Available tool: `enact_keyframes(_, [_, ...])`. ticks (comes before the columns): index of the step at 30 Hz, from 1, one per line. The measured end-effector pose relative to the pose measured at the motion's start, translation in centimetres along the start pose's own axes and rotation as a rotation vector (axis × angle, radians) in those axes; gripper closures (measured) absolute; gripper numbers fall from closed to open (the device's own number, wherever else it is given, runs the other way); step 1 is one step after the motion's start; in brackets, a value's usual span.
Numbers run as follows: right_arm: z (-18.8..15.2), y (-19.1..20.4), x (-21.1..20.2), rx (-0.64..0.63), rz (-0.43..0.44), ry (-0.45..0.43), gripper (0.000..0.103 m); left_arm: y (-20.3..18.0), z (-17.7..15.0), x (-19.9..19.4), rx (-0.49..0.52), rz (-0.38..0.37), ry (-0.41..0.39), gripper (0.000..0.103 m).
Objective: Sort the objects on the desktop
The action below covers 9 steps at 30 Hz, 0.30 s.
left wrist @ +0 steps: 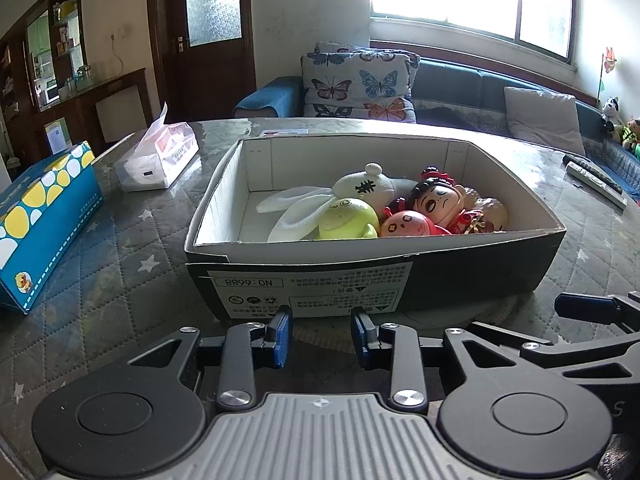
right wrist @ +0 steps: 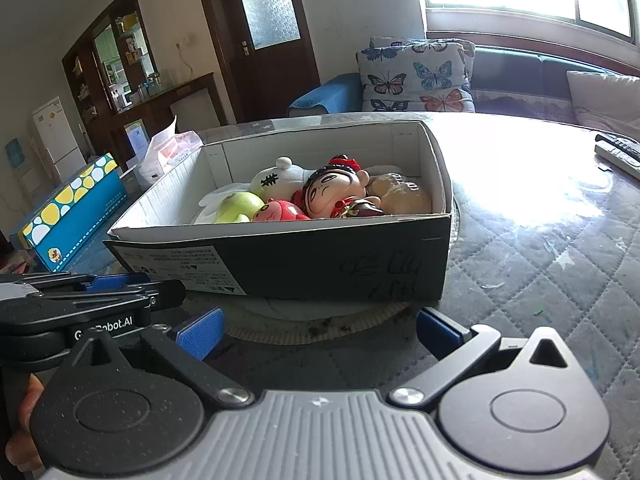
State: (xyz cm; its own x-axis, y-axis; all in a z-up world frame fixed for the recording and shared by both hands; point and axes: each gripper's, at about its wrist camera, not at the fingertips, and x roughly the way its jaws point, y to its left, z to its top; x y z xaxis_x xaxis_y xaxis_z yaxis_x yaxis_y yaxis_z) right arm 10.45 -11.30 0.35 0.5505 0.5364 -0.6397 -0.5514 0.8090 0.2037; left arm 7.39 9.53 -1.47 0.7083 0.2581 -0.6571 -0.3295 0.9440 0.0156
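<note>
A dark cardboard box (left wrist: 460, 276) with a white inside stands on the quilted table. In it lie a white plush rabbit (left wrist: 320, 204), a yellow-green toy (left wrist: 348, 220), a red round toy (left wrist: 408, 226), a big-headed doll (left wrist: 440, 200) and a brown toy (left wrist: 492, 210). My left gripper (left wrist: 322, 334) hovers just before the box's near wall, open, nothing between its blue pads. My right gripper (right wrist: 320, 330) is open wide in front of the same box (right wrist: 320, 260), also empty. In the right wrist view the left gripper (right wrist: 116, 284) shows at the left edge.
A blue tissue box (left wrist: 48, 220) with yellow and white dots lies at the left. A white tissue pack (left wrist: 160, 156) sits behind it. Remote controls (left wrist: 596, 178) rest at the table's far right. A round mat (right wrist: 320, 320) lies under the box. A sofa stands beyond the table.
</note>
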Motion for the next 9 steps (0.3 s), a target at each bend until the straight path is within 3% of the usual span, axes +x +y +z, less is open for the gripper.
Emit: enact_keyframes(9, [0.11, -0.23, 0.27, 0.005, -0.001, 0.002, 0.0, 0.01, 0.03, 0.23, 0.001, -0.001, -0.003, 0.068])
